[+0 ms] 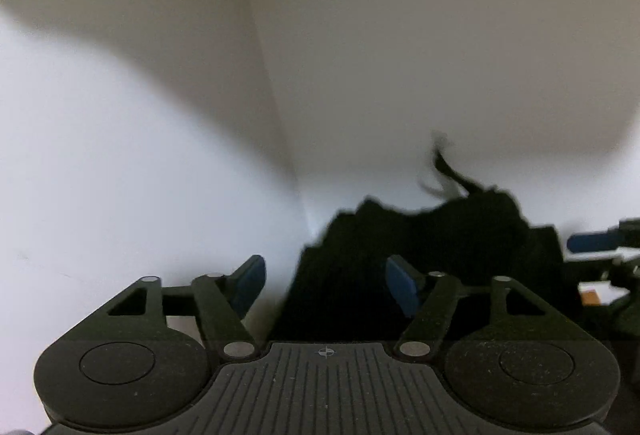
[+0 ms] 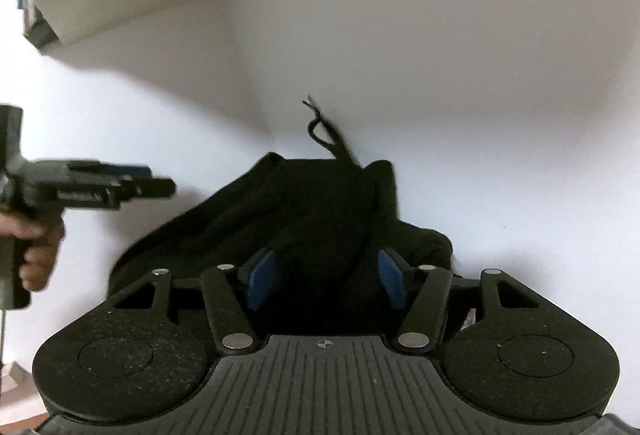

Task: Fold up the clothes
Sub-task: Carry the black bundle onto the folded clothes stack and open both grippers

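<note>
Black fabric garment bunched low-centre against white wall, drawstring trailing up, folding unfinished; left gripper and right gripper spread, gripping nothing.

One black garment, one drawstring, two grippers, left gripper, right gripper, one hand

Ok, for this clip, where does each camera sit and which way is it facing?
Left wrist: sits on the left gripper, facing a white wall corner with the black garment ahead to the right; its own open blue-padded fingers show, and the right gripper at the right edge.
Right wrist: sits on the right gripper, facing the garment head-on; the left gripper and a hand show at left.
Shared: garment, its drawstring, wall corner.
</note>
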`<state>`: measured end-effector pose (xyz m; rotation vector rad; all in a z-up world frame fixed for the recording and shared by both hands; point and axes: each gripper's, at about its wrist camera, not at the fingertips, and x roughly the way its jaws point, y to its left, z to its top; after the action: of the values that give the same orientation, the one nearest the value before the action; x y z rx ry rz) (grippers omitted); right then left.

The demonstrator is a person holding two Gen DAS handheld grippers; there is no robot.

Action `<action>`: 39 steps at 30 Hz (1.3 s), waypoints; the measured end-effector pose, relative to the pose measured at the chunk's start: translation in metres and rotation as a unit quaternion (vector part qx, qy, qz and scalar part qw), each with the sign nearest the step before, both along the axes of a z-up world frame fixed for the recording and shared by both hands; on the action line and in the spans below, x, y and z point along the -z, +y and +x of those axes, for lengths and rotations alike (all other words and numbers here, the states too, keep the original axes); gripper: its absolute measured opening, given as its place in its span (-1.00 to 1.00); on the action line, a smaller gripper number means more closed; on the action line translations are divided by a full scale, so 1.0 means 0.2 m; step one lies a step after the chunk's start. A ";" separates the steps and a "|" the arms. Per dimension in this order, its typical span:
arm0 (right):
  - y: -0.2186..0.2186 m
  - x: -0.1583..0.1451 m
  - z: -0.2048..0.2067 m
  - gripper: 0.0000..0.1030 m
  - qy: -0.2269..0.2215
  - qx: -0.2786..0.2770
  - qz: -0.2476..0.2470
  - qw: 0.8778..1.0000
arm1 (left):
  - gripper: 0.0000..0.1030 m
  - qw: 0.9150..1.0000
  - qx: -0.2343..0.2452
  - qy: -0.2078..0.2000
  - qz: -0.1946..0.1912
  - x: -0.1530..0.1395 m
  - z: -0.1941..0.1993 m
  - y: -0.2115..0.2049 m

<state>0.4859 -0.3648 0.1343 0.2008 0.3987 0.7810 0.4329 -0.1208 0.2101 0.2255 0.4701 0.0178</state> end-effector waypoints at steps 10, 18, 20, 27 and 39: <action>0.18 0.06 -0.38 0.24 -0.096 -0.066 -0.041 0.992 | 1.00 0.998 -0.023 -0.006 -0.059 0.15 -0.26 0.05; 0.25 0.09 -0.67 0.43 -0.108 -0.082 -0.081 0.987 | 1.00 0.996 -0.033 0.000 -0.085 0.18 -0.59 0.01; 0.27 0.12 -0.74 0.53 -0.103 -0.077 -0.085 0.988 | 1.00 0.995 -0.042 -0.002 -0.088 0.19 -0.71 0.01; 0.35 0.24 -0.93 0.67 -0.051 -0.080 -0.074 0.993 | 1.00 0.993 -0.064 0.002 -0.096 0.23 -1.12 0.01; 0.61 0.48 -1.45 0.94 0.017 -0.119 -0.140 0.983 | 1.00 0.991 -0.092 0.027 -0.094 0.45 -1.71 0.19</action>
<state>0.1966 -0.2432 0.0387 -0.0996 0.5661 0.9458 0.0906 -0.0819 0.1197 -0.0029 0.5421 0.1480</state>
